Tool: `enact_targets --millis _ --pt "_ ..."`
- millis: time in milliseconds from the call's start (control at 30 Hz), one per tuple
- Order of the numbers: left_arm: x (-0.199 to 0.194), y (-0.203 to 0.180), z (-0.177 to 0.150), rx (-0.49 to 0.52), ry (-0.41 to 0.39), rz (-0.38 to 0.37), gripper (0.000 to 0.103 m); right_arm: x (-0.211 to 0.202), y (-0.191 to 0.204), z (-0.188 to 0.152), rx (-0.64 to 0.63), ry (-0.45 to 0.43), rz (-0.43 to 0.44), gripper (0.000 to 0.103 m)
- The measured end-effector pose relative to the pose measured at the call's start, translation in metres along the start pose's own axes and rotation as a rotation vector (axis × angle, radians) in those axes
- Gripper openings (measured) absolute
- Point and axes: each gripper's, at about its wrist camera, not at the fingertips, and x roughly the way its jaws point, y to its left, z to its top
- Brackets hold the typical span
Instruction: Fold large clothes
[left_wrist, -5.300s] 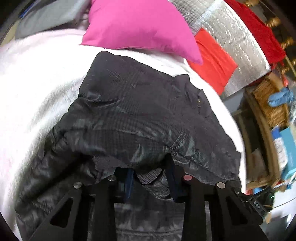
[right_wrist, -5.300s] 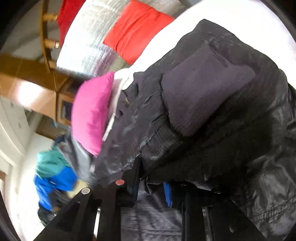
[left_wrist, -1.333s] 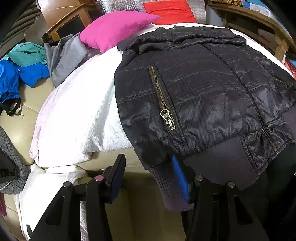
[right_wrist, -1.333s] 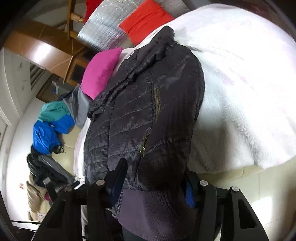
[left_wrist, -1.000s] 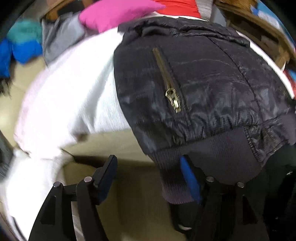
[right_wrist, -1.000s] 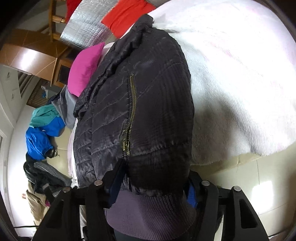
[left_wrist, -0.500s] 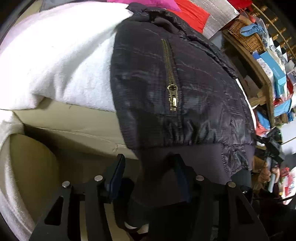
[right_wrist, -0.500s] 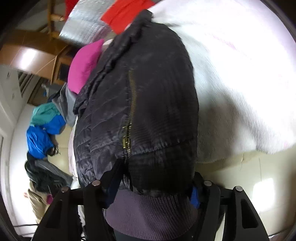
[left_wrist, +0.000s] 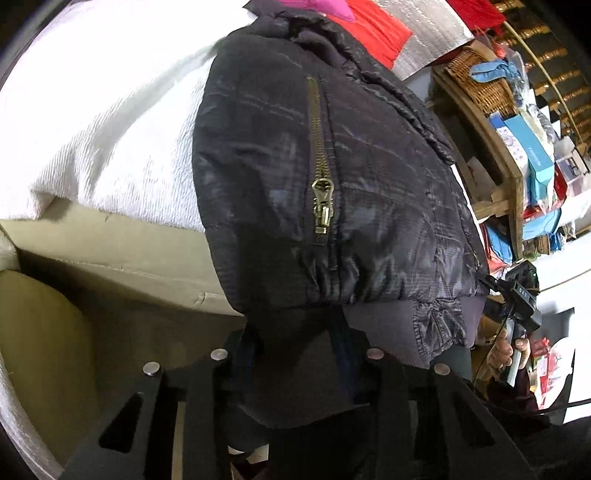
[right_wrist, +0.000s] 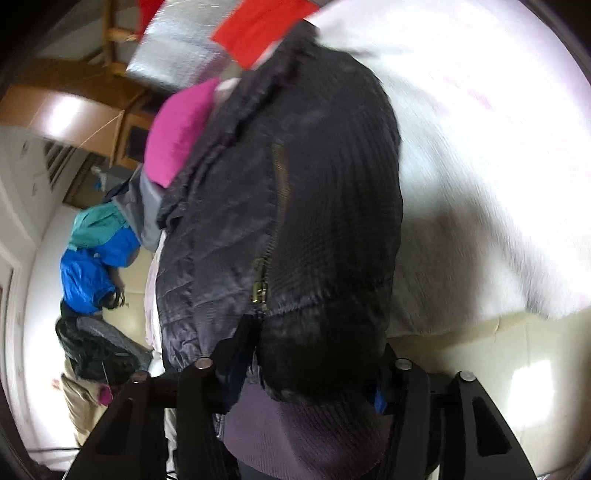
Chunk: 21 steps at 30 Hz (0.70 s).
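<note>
Quilted black jacket (left_wrist: 332, 177) was draped over the white-blanketed sofa's (left_wrist: 110, 122) front edge, its ribbed hem (right_wrist: 303, 432) clamped by left claw (left_wrist: 295, 354) and right claw (right_wrist: 310, 373). Both corners would best be lifted level before being carried toward the collar.

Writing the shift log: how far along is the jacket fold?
Done: the black jacket lies zipped, front up, on the white blanket. In hand: its ribbed hem sits between the jaws of the left gripper and right gripper, the right looking wider. Left: no hem-to-collar fold shows yet.
</note>
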Motion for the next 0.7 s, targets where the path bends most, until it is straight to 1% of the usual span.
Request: enact_targets --millis 67,133,167,200,233,267,300,367,433,467,500,533,567,633,700 --pt "0.002 0.001 0.000 -0.013 0.008 -0.005 0.041 0.003 -0.003 0.000 0.018 0.003 0.019 0.061" --pt "0.003 -0.001 0.002 -0.013 0.008 0.000 0.040 0.004 0.000 0.001 0.002 0.002 0.028 0.061" --pt "0.002 -0.003 0.003 -0.012 0.004 0.002 0.040 0.002 0.004 0.001 -0.020 -0.005 0.026 0.056" --pt "0.000 -0.004 0.003 -0.007 -0.002 0.006 0.033 0.000 0.012 0.000 -0.056 -0.018 0.022 0.050" --pt "-0.001 -0.006 0.003 -0.002 -0.008 0.014 0.028 -0.004 0.016 0.000 -0.074 -0.027 0.024 0.048" --pt "-0.005 -0.008 0.004 0.005 -0.017 0.026 0.020 -0.007 0.021 0.000 -0.091 -0.041 0.030 0.045" --pt "-0.007 -0.010 0.005 0.007 -0.022 0.031 0.015 -0.010 0.023 0.000 -0.099 -0.048 0.037 0.043" --pt "-0.015 -0.014 0.006 0.011 -0.041 0.031 0.014 -0.013 0.029 0.000 -0.120 -0.061 0.059 0.043" --pt "-0.020 -0.020 0.008 0.023 -0.051 0.038 0.014 -0.011 0.028 0.002 -0.116 -0.052 0.063 0.043" --pt "-0.020 -0.022 0.009 0.028 -0.049 0.049 0.015 -0.008 0.025 0.003 -0.101 -0.035 0.065 0.047" --pt "-0.019 -0.022 0.009 0.020 -0.037 0.058 0.022 -0.002 0.019 0.004 -0.069 -0.014 0.067 0.058" --pt "-0.015 -0.022 0.010 0.006 -0.017 0.057 0.028 0.002 0.016 0.005 -0.047 -0.003 0.075 0.066" --pt "-0.010 -0.023 0.011 -0.011 -0.002 0.050 0.032 0.005 0.013 0.005 -0.031 0.004 0.086 0.070" --pt "-0.007 -0.026 0.010 -0.009 -0.009 0.063 0.032 0.009 0.012 0.005 -0.031 0.011 0.113 0.070" --pt "-0.008 -0.031 0.009 0.013 -0.016 0.075 0.032 0.007 0.021 0.004 -0.065 0.018 0.137 0.070"
